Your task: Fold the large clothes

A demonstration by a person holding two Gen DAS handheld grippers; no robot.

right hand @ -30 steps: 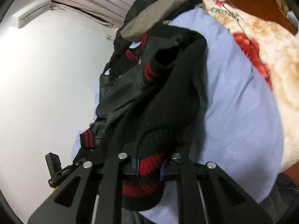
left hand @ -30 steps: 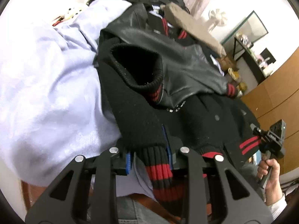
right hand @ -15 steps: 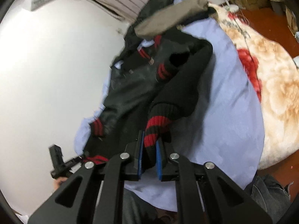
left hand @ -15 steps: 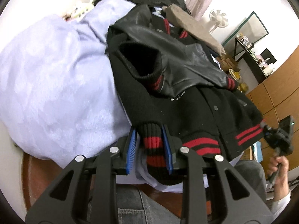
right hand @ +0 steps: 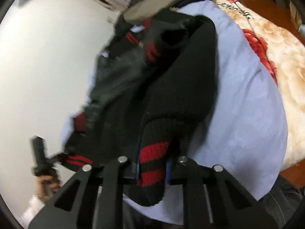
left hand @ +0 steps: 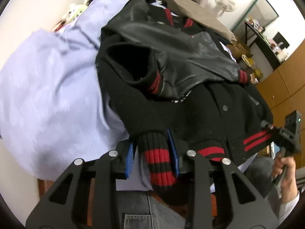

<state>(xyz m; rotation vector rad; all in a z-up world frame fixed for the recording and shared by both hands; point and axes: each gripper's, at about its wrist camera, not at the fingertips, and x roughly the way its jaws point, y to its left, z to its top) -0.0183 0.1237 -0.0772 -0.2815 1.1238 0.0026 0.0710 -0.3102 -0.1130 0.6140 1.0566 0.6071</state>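
A black varsity jacket (left hand: 190, 118) with leather sleeves and red-striped ribbing lies on a lilac sheet (left hand: 53, 95). Its ribbed hem (left hand: 156, 158) hangs between the blue pads (left hand: 129, 158) of my left gripper (left hand: 152, 156). The jaws are opening, and a strip of sheet shows between the left pad and the rib. My right gripper (right hand: 152, 165) is shut on another stretch of the hem (right hand: 152, 156), in a blurred view. In the left wrist view the right gripper (left hand: 287, 133) shows at the hem's far corner. The right wrist view has the left gripper (right hand: 41, 158) at lower left.
A tan folded garment (left hand: 200, 13) and dark clothes are piled beyond the jacket. A floral blanket (right hand: 276, 57) covers the bed to the right. A fan (left hand: 225, 0), a black shelf (left hand: 263, 34) and wooden cabinets (left hand: 286, 87) stand behind. The person's jeans (left hand: 137, 211) are below.
The left view backed away from the jacket, then came close again. Its pads now stand a little wider around the hem. The right gripper keeps its hold, with more of the hem hanging through it.
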